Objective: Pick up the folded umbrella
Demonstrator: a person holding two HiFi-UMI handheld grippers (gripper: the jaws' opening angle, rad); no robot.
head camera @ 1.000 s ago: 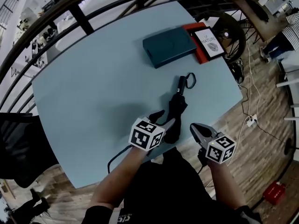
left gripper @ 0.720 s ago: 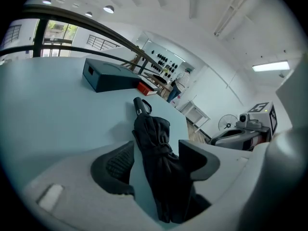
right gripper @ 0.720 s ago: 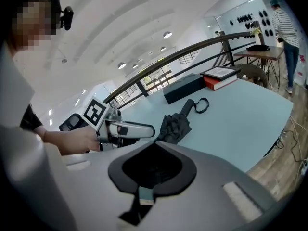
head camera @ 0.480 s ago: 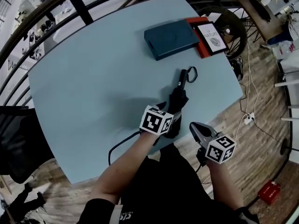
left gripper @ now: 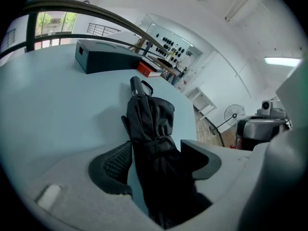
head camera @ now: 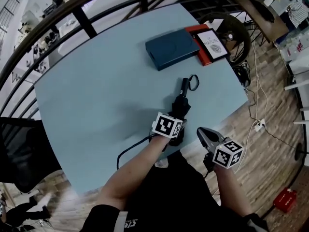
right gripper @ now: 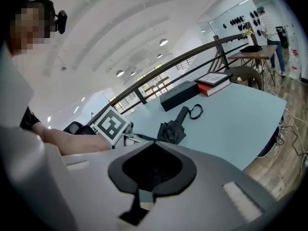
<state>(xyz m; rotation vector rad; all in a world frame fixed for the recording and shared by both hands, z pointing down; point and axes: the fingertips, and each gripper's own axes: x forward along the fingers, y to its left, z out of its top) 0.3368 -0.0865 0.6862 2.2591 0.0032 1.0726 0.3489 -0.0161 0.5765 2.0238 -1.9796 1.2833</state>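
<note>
One folded umbrella (left gripper: 150, 121) between left tongs (left gripper: 156, 154), just opened wide; right tongs (right gripper: 153, 150) closed, empty.

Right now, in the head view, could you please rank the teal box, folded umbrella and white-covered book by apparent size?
1. teal box, largest.
2. folded umbrella and white-covered book: too close to rank, the umbrella partly under the left gripper.

surface: light-blue table (head camera: 96, 91) | lying on it: folded black umbrella (head camera: 181, 103), dark teal box (head camera: 171, 49), red book (head camera: 191, 29)
</note>
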